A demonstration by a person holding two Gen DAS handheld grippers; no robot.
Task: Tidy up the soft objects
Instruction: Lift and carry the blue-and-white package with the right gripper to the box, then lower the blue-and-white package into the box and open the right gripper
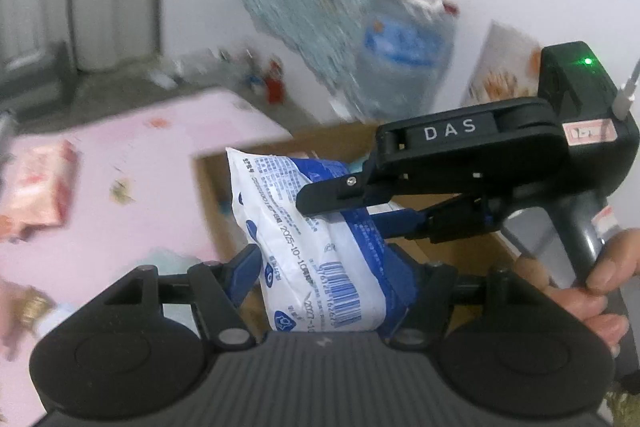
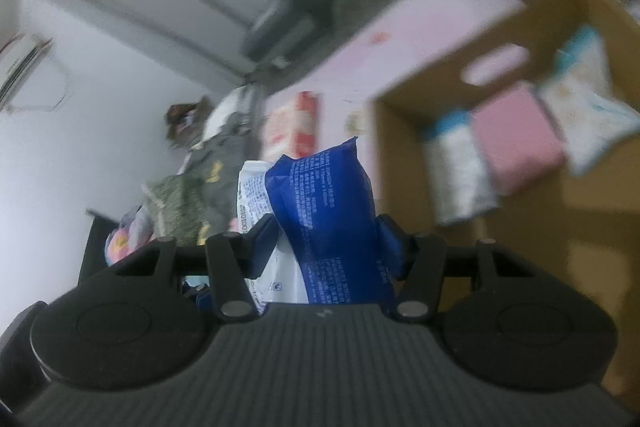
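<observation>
Tissue packs are the matter: in the left wrist view the left tongs (image 1: pixel 324 267) pinch a white-and-blue tissue pack (image 1: pixel 316 247) over the open cardboard box (image 1: pixel 212 195), while the right tongs (image 1: pixel 340 203), gripped by a hand (image 1: pixel 592 287), clamp the same pack from the right. Only the right wrist view shows inside the box (image 2: pixel 440 75), where a pink pack (image 2: pixel 516 135) lies between two pale packs, and its own tongs (image 2: pixel 328 239) pinch a blue pack (image 2: pixel 332 219) against a white one. Beside the box lies a pink worktop (image 1: pixel 132 155) bearing an orange-pink tissue pack (image 1: pixel 40 187), all blurred.
</observation>
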